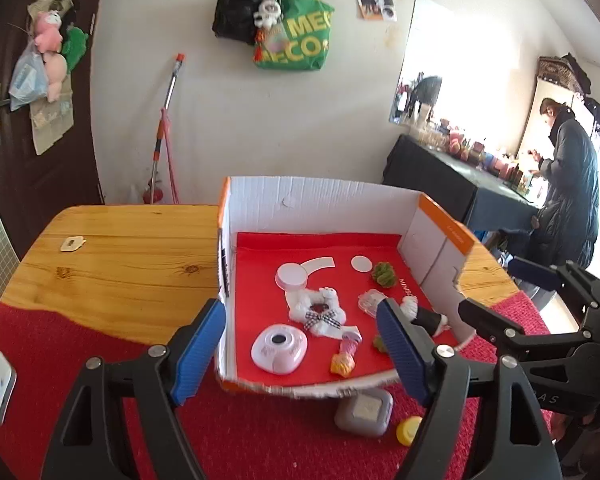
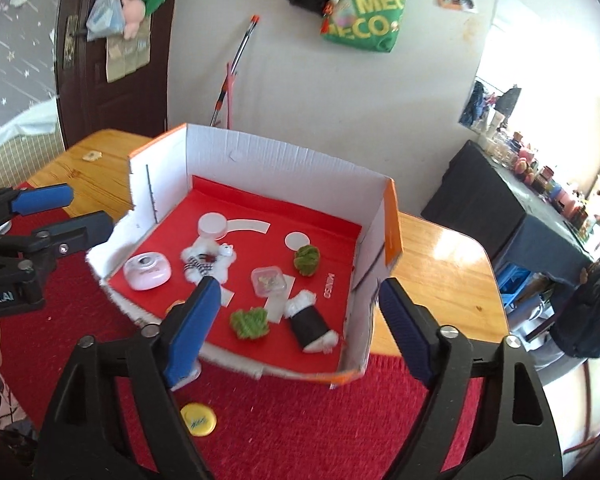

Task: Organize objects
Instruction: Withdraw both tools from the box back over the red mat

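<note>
Red cloth (image 1: 260, 440), both hand-held grippers angled down, open

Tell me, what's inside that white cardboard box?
The box holds a white plush toy, pink round gadget, two green fuzzy balls, clear case and black-and-white plush. Gripper fingers hide more.

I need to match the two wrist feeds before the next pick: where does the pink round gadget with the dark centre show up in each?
Left wrist: the pink round gadget lies low in the cardboard box, near its front edge, between the left gripper's open jaws.
Right wrist: the pink round gadget sits in the box's near-left corner, left of centre in the picture.
Shared landmark: the white plush toy with the checked bow, right beside it in both.
</note>
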A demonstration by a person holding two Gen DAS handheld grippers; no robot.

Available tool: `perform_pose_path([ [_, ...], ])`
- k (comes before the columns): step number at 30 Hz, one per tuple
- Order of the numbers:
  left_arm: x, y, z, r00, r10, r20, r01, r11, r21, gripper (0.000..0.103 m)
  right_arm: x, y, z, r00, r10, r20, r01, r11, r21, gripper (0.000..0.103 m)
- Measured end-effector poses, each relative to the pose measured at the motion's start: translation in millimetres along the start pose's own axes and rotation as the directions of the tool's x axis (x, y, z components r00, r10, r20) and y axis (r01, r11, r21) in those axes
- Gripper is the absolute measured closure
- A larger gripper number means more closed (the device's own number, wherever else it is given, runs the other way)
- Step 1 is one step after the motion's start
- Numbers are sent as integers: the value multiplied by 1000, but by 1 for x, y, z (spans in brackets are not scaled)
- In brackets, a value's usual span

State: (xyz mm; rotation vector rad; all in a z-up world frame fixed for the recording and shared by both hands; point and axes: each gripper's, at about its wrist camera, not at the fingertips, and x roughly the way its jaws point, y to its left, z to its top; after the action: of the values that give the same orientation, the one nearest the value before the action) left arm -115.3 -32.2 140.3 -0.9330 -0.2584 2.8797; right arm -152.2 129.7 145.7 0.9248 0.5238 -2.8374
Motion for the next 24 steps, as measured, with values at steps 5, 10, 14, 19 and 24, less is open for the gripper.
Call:
perform_pose_path([
  [5, -19, 1, -20, 1000, 15, 25, -15, 1000, -6, 19, -20, 0, -22, 1000, 8, 28, -10, 999, 50, 19],
  [10, -23, -1, -39, 1000, 24, 7, -24, 1000, 10, 17, -36, -5, -44, 998, 19, 53, -25, 992, 126, 10],
  [14, -22, -5, -54, 999, 30, -12, -29, 999, 38, 15, -41, -3, -58, 999, 3, 44, -9, 990, 142, 10],
  [19, -14, -7, -72, 998, 13, -66, -11, 999, 42, 15, -39, 3, -79, 1000, 14, 18, -17, 988, 155, 10],
  [24, -1, -5, -91, 991, 12, -135, -8, 1000, 30, 15, -30, 10, -100, 999, 43, -20, -39, 984, 175, 10],
])
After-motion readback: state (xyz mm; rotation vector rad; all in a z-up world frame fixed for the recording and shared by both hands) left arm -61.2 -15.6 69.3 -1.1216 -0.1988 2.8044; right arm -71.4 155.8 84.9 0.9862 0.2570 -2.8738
